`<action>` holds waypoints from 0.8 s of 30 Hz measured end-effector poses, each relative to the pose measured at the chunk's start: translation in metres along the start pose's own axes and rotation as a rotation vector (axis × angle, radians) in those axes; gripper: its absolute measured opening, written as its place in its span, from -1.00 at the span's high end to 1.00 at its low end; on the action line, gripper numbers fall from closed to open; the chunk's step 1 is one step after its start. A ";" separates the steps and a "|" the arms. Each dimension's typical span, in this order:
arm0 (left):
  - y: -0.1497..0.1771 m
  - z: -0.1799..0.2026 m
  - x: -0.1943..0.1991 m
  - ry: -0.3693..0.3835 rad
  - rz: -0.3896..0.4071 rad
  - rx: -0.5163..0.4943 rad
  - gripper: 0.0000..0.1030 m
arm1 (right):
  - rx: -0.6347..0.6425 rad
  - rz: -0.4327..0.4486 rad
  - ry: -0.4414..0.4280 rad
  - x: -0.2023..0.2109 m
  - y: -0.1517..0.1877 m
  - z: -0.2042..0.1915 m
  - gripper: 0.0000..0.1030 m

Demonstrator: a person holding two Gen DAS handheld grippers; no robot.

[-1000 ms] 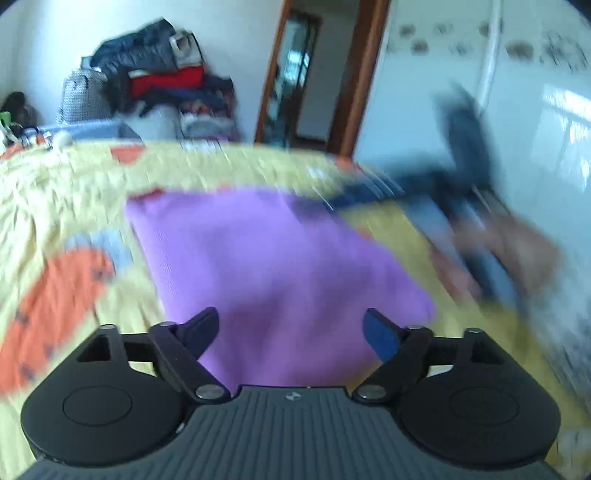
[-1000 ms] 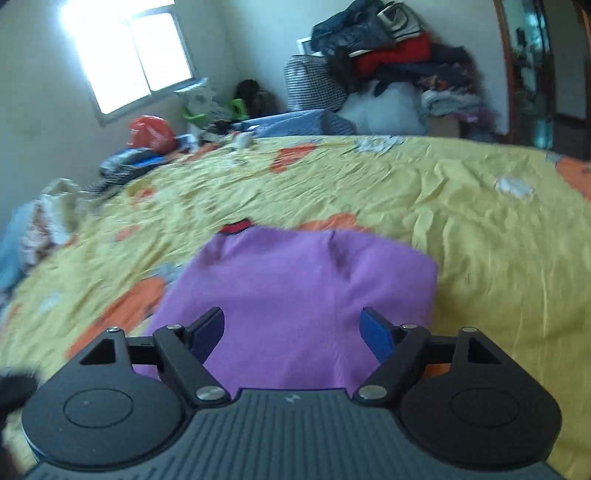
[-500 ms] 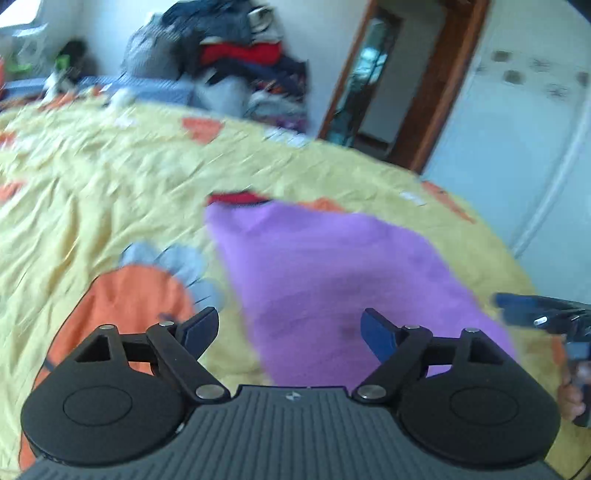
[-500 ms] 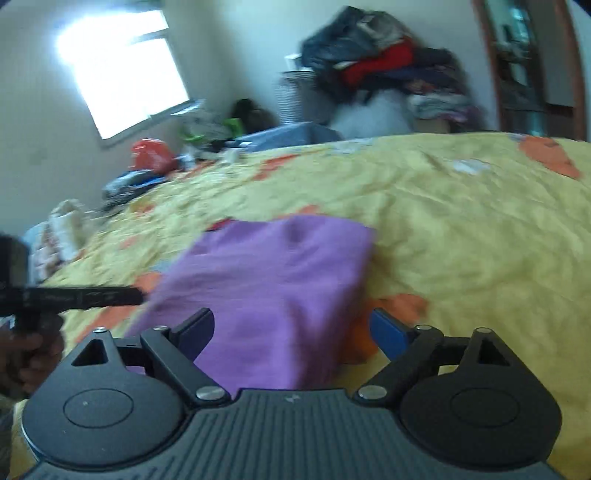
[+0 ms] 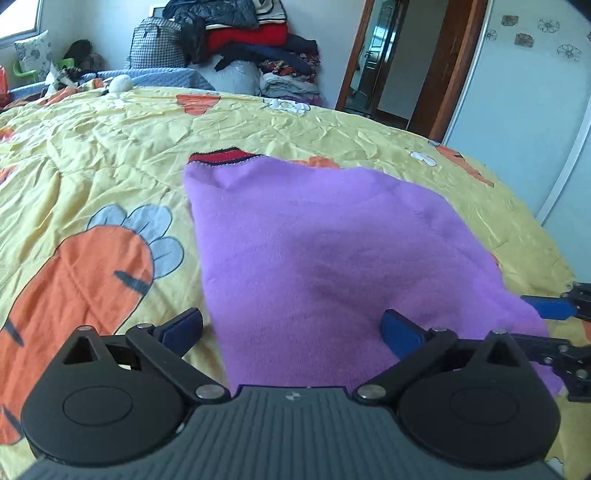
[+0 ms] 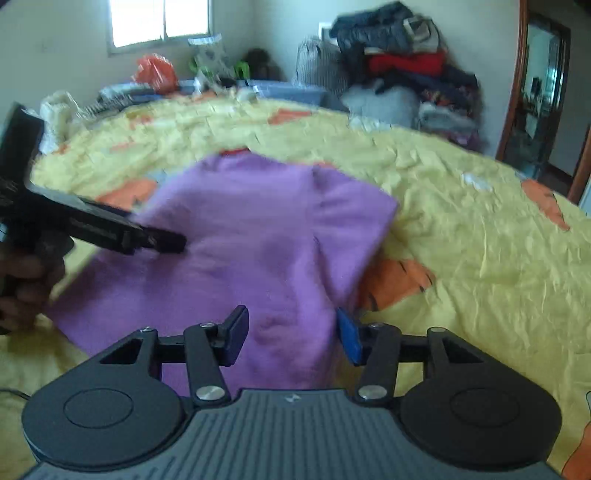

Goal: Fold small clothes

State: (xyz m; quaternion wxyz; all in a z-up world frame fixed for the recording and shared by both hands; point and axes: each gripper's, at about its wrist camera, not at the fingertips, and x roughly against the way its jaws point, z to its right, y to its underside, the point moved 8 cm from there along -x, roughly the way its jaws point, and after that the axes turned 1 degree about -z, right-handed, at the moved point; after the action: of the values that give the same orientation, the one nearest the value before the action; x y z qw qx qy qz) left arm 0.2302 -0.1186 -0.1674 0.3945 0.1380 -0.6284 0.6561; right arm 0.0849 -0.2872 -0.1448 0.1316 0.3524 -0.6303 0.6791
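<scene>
A small purple garment (image 5: 332, 251) lies folded on the yellow bedspread (image 5: 110, 147), with a red and black collar trim (image 5: 221, 157) at its far end. My left gripper (image 5: 291, 328) is open, its jaws straddling the garment's near left edge. My right gripper (image 6: 291, 336) is open but narrower, over the near right edge of the garment (image 6: 258, 229). The right gripper also shows at the right edge of the left wrist view (image 5: 554, 314). The left gripper also shows at the left of the right wrist view (image 6: 162, 240), above the garment.
The bedspread has orange carrot prints (image 5: 85, 273). A pile of clothes and bags (image 5: 236, 44) stands beyond the bed's far edge. A doorway (image 5: 384, 66) is at the back right, a window (image 6: 159, 18) at the back left. Clutter (image 6: 155, 74) lies near the window.
Both grippers have swung over the garment's near end and come low. The right gripper's jaws have narrowed. The garment has not moved.
</scene>
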 end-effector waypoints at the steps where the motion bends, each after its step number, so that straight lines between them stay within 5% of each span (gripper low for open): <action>1: 0.000 0.000 0.001 0.000 0.003 0.001 -0.96 | 0.004 0.019 -0.015 0.003 0.000 -0.006 -0.01; 6: 0.012 -0.001 0.013 -0.004 -0.003 0.008 -0.96 | 0.061 -0.023 -0.026 -0.006 0.018 -0.027 -0.22; 7: 0.017 -0.001 0.015 0.000 -0.013 0.007 -0.97 | 0.081 -0.029 0.000 -0.007 0.024 -0.023 -0.51; 11: 0.038 -0.007 0.040 0.036 -0.027 -0.029 -0.96 | -0.116 -0.079 -0.015 0.007 0.029 0.017 -0.63; 13: 0.038 -0.020 0.047 0.093 -0.029 0.019 -0.96 | -0.219 -0.024 -0.019 0.020 0.024 0.039 -0.63; 17: 0.015 -0.052 0.039 0.186 -0.051 0.152 -0.97 | -0.424 0.024 -0.176 0.015 0.011 0.075 -0.63; 24: -0.023 -0.063 -0.010 0.566 -0.226 0.498 -1.00 | -0.535 -0.040 -0.365 -0.048 -0.011 0.082 -0.64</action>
State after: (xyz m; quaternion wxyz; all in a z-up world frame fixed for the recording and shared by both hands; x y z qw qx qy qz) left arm 0.2725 -0.0655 -0.1689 0.5764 0.1114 -0.2973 0.7530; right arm 0.1516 -0.3506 -0.1708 0.1178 0.4335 -0.7926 0.4124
